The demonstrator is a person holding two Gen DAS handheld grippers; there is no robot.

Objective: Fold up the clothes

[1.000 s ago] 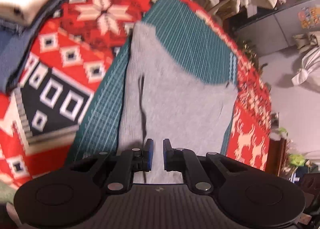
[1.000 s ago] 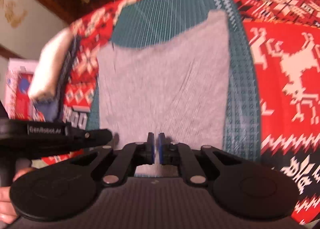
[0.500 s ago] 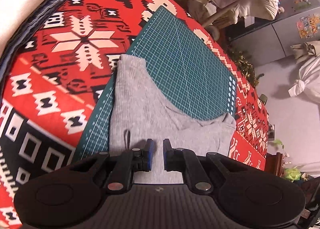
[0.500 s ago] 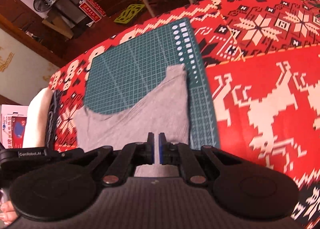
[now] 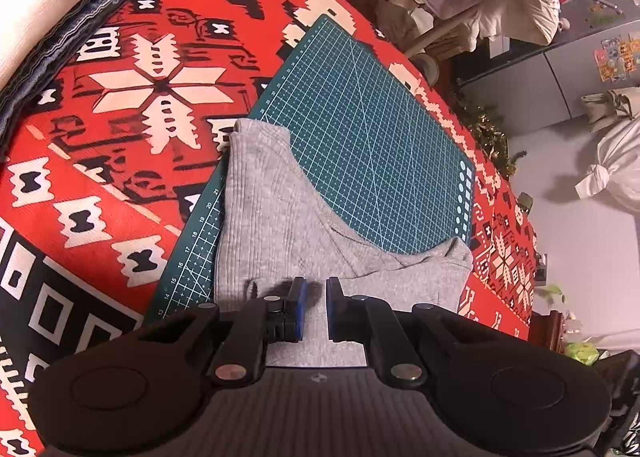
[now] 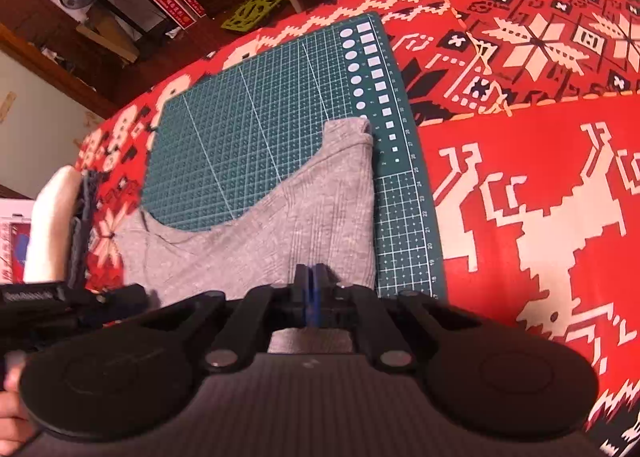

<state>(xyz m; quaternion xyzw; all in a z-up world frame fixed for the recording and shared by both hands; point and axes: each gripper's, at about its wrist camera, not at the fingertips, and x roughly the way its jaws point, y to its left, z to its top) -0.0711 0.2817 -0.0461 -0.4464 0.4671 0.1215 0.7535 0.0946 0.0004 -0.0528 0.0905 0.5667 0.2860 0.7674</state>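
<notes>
A grey ribbed garment [image 5: 276, 217] lies on the green cutting mat [image 5: 372, 145], its far edge sagging in a curve between two corners. My left gripper [image 5: 313, 307] stands over the garment's near left part, its pads [image 5: 299, 309] a narrow gap apart with grey cloth filling that gap. In the right wrist view the same garment [image 6: 304, 217] reaches the mat [image 6: 248, 129] near its right ruler strip. My right gripper [image 6: 311, 297] is shut on the garment's near edge, its blue pads pressed together. The garment's near hem is hidden under both grippers.
A red patterned tablecloth [image 5: 120, 105] covers the table. A stack of folded clothes [image 5: 60, 17], white on dark blue, sits at the left; it shows again as the stack [image 6: 56, 225]. A hand [image 6: 8, 409] holds the other gripper's body [image 6: 60, 297]. Furniture and bags stand beyond the table.
Both grippers have drawn back toward the near edge with the garment's edge. More bare mat now shows beyond it, and its far edge has bowed into a curve.
</notes>
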